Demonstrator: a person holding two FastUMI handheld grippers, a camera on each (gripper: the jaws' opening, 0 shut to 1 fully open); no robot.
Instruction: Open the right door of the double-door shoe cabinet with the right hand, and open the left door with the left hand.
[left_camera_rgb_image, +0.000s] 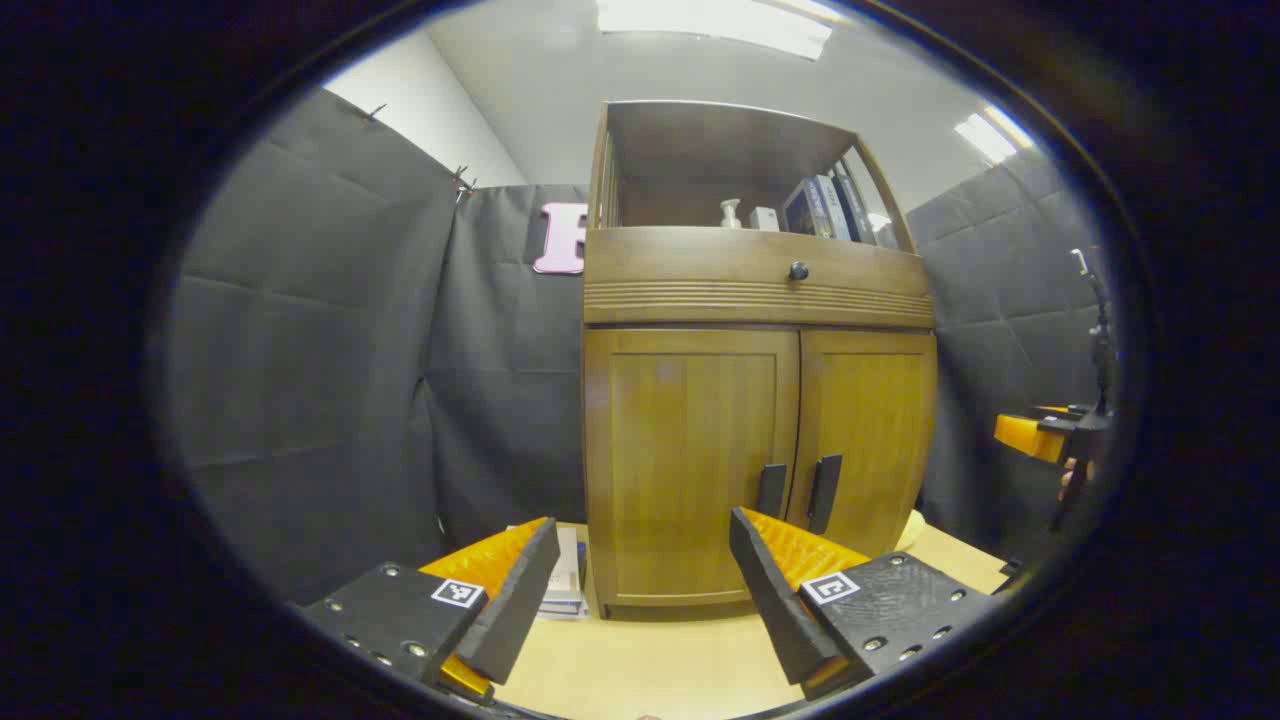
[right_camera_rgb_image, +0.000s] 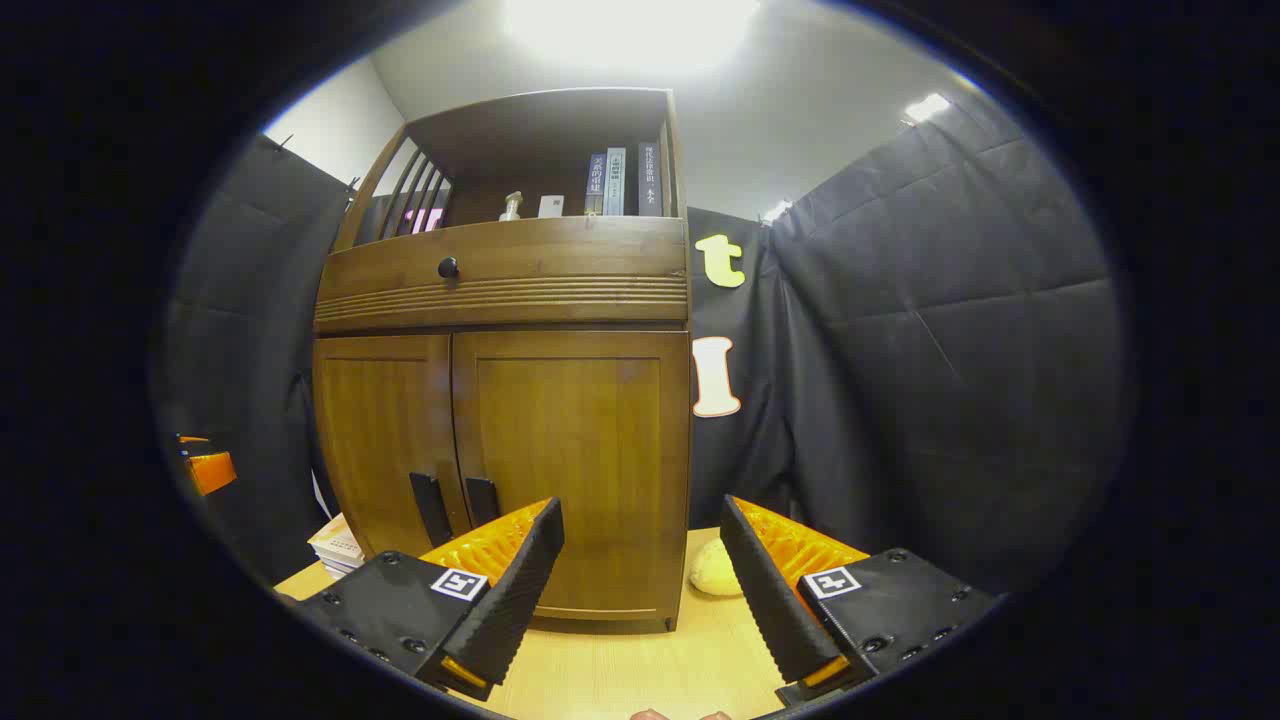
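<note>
Both tools, left (left_camera_rgb_image: 640, 585) and right (right_camera_rgb_image: 640, 580), are hovering spread and empty before the shut cabinet (left_camera_rgb_image: 760, 440) standing on the counter (left_camera_rgb_image: 660, 670) (stiff hinged doors, likely light), best pinched at the dark handles (left_camera_rgb_image: 797, 492).

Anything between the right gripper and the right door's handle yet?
No. In the right gripper view, the open right gripper stands short of the right door handle, with bare tabletop between them; the yellow lump sits aside.
</note>
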